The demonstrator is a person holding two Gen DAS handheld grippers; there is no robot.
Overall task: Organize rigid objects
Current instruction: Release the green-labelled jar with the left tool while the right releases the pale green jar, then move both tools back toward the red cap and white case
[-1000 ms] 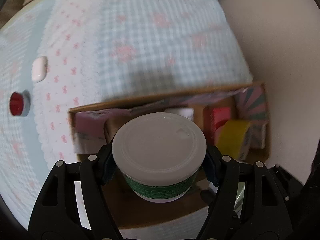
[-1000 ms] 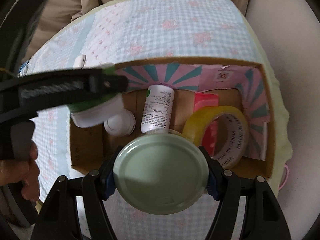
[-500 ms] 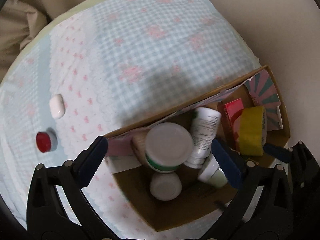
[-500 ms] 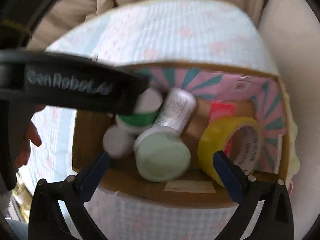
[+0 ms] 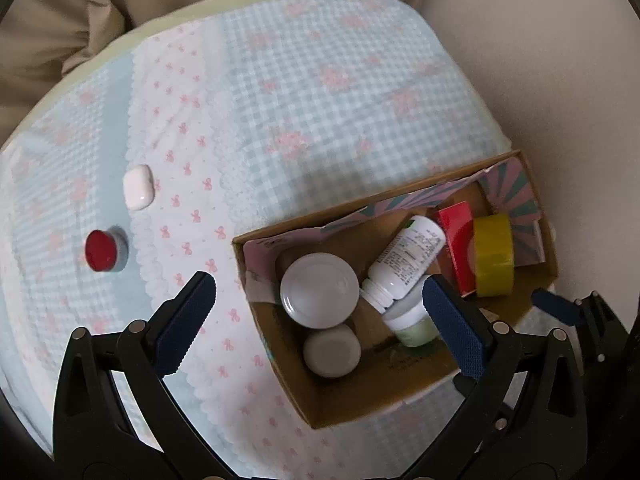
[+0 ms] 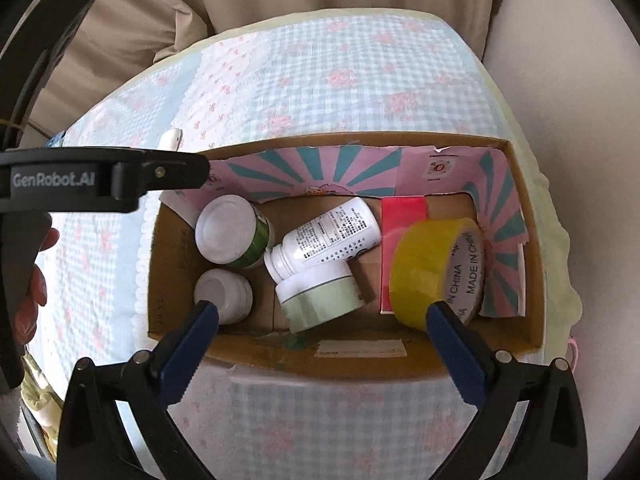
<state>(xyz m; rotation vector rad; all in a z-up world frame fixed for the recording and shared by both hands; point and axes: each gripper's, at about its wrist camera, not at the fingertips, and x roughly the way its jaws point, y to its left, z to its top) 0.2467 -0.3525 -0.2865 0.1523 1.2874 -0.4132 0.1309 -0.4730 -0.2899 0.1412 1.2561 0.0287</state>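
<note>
A cardboard box (image 6: 360,356) stands on the checked cloth. Inside it are a green jar with a white lid (image 6: 230,230), a small white jar (image 6: 224,294), a white bottle (image 6: 324,238) lying down, a pale green jar (image 6: 320,300) tipped on its side, a red box (image 6: 402,216) and a yellow tape roll (image 6: 436,272). My right gripper (image 6: 322,308) hangs open above the box's near wall, holding nothing. My left gripper (image 5: 316,284) is open and empty above the box's (image 5: 360,412) left end, over the white-lidded jar (image 5: 319,295).
Outside the box, a small white case (image 5: 138,187) and a red-capped item (image 5: 103,250) lie on the cloth to the left. A person's hand (image 6: 36,292) holds the left gripper at the left edge. Beige cushions lie beyond the cloth.
Both grippers opened and let go of their jars, which now rest in the box, the pale green one tipped over. Both grippers have lifted away, the left one more.
</note>
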